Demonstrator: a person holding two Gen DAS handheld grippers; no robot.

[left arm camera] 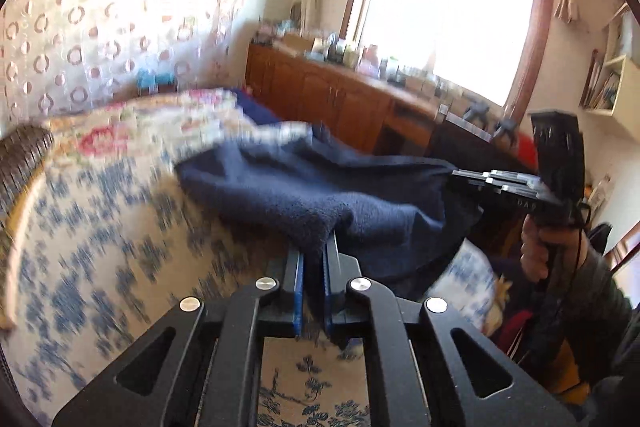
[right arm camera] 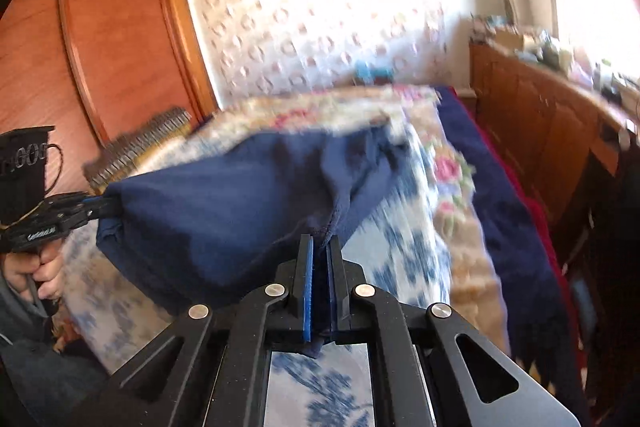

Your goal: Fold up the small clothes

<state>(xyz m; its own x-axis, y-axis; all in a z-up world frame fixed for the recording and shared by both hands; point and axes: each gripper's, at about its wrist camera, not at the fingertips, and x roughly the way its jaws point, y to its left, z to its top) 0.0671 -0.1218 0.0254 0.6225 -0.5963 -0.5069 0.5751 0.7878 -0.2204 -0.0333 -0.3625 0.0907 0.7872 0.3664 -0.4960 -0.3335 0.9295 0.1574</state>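
A dark navy garment (left arm camera: 320, 187) hangs stretched between my two grippers, lifted above the bed. My left gripper (left arm camera: 314, 247) is shut on one corner of it, and the cloth bunches over the fingertips. My right gripper (right arm camera: 320, 243) is shut on the other corner, near a stitched hem. In the left wrist view the right gripper (left arm camera: 472, 177) shows at the right, pinching the cloth. In the right wrist view the left gripper (right arm camera: 100, 205) shows at the left, clamped on the navy garment (right arm camera: 224, 203). Both views are motion-blurred.
Below lies a bed with a blue-and-white floral cover (left arm camera: 88, 247) and a rose-patterned quilt (left arm camera: 132, 131). A wooden cabinet (left arm camera: 328, 99) with clutter runs under the bright window (left arm camera: 448, 15). A wooden wardrobe (right arm camera: 104, 39) stands left. A woven mat edge (right arm camera: 136, 147) lies on the bed.
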